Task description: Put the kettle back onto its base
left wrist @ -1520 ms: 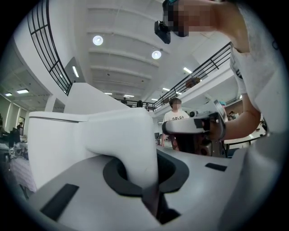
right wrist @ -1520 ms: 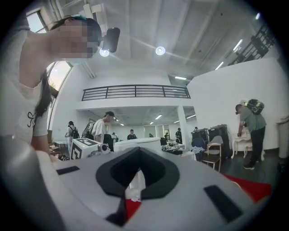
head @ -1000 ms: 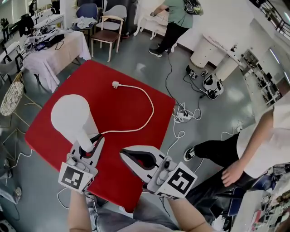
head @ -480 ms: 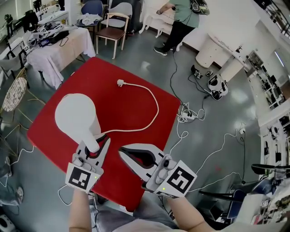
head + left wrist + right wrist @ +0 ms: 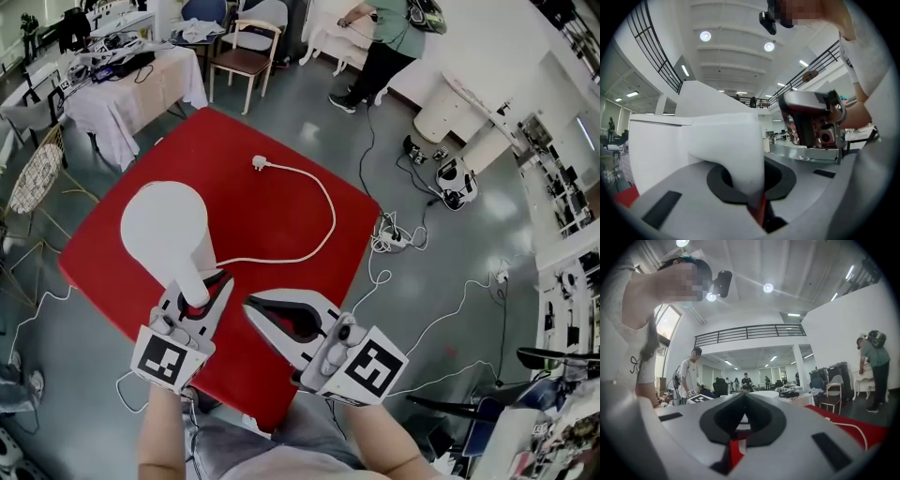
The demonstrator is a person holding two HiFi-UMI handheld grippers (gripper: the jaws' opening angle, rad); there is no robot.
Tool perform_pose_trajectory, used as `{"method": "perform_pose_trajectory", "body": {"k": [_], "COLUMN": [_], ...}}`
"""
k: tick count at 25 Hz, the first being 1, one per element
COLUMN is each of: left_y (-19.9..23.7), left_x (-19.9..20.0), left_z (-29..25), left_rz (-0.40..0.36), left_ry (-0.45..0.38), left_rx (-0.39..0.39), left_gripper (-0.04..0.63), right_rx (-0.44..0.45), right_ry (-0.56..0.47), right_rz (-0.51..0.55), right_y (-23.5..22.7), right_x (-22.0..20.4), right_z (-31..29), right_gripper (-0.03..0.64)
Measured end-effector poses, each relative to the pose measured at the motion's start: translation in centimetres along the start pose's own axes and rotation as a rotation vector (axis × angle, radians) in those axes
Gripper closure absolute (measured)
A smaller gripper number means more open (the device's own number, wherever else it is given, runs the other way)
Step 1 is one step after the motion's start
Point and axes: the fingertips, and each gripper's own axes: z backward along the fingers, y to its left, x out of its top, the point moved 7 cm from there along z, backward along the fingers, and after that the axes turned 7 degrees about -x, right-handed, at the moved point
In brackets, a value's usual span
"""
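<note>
In the head view a white kettle (image 5: 164,223) shows from above, over the left part of the red table (image 5: 281,141). My left gripper (image 5: 202,295) is shut on its handle (image 5: 190,277); in the left gripper view the white handle (image 5: 736,154) fills the gap between the jaws. A white cord (image 5: 323,211) with a plug (image 5: 260,162) loops across the table and runs in under the kettle. No base is visible; the kettle hides that spot. My right gripper (image 5: 258,307) hovers to the right of the handle, shut and holding nothing (image 5: 743,397).
A cloth-covered table (image 5: 141,80) with clutter and a chair (image 5: 246,52) stand beyond the red table. A person in green (image 5: 384,37) stands at the back. Cables and a power strip (image 5: 389,239) lie on the floor at right. A wicker piece (image 5: 37,178) is at left.
The person in white at the right edge has gone out of the head view. Both grippers and the kettle keep their places over the table.
</note>
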Motion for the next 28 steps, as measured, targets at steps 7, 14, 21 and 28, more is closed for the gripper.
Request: {"method": "perform_pose_trajectory", "body": {"k": [7, 14, 21, 28], "left_y": [-0.7, 0.1, -0.4, 1.5], "left_x": [-0.3, -0.2, -1.0, 0.3], "left_z": [0.2, 0.4, 1.7, -0.7], "left_rz": [-0.025, -0.031, -0.042, -0.003], "left_ry": [0.022, -0.004, 0.018, -0.061], "left_rx": [-0.023, 0.008, 0.009, -0.039], "left_gripper": [0.563, 0.563, 0.563, 0.57], "right_rx": [0.006, -0.002, -0.011, -0.032], "right_ry": [-0.004, -0.005, -0.018, -0.006], "right_rz": [-0.002, 0.003, -0.003, -0.005], "right_y": [0.5, 0.9, 1.3, 1.4], "right_x": [0.3, 0.5, 0.6, 0.5], "right_z": [0.5, 1.6, 2.0, 2.5], "right_gripper": [0.609, 0.609, 0.609, 0.609]}}
